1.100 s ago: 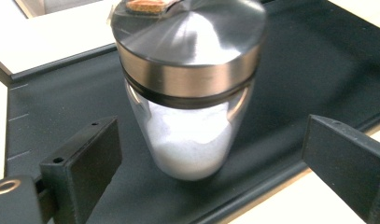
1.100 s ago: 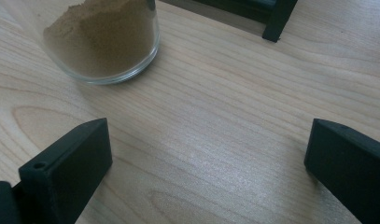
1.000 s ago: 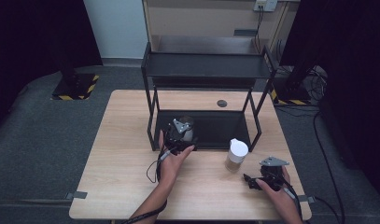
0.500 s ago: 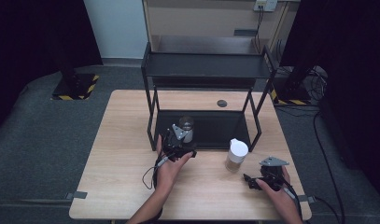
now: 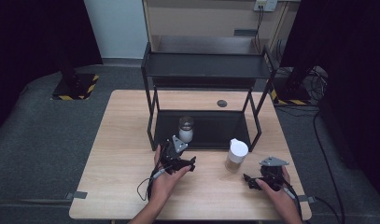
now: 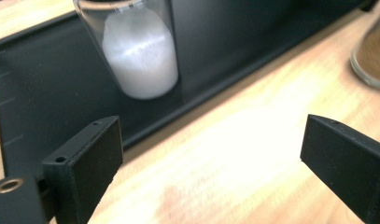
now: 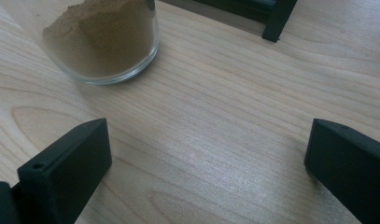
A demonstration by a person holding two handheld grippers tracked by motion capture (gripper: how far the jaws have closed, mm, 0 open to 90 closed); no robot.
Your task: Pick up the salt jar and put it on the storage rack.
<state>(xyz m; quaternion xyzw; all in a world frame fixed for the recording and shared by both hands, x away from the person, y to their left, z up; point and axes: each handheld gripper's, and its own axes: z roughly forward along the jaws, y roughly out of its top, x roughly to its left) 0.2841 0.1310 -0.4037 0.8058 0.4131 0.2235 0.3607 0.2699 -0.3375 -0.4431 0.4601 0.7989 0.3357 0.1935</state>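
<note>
On the rack's bottom shelf (image 5: 211, 133), left of centre, stood the jar of white powder (image 5: 186, 129); just nearer, the left hand-held gripper (image 5: 191, 163) was spread, empty. Rightward stood the brown-powder jar (image 5: 236, 155), then the right hand-held gripper (image 5: 247, 181), likewise spread, on the surface (image 5: 117, 140).

From above, my table (image 5: 131, 154) is evenly lit by soft overhead light, while the floor and curtains toward nine and three o'clock fall into deep dark. Shadows beneath the rack (image 5: 204, 70) are faint. Through my left gripper's camera, glare washes out the wood at five o'clock, and the jar (image 6: 138, 51) at twelve looks soft. My right gripper's camera is sharper, with mild sheen centrally.
</note>
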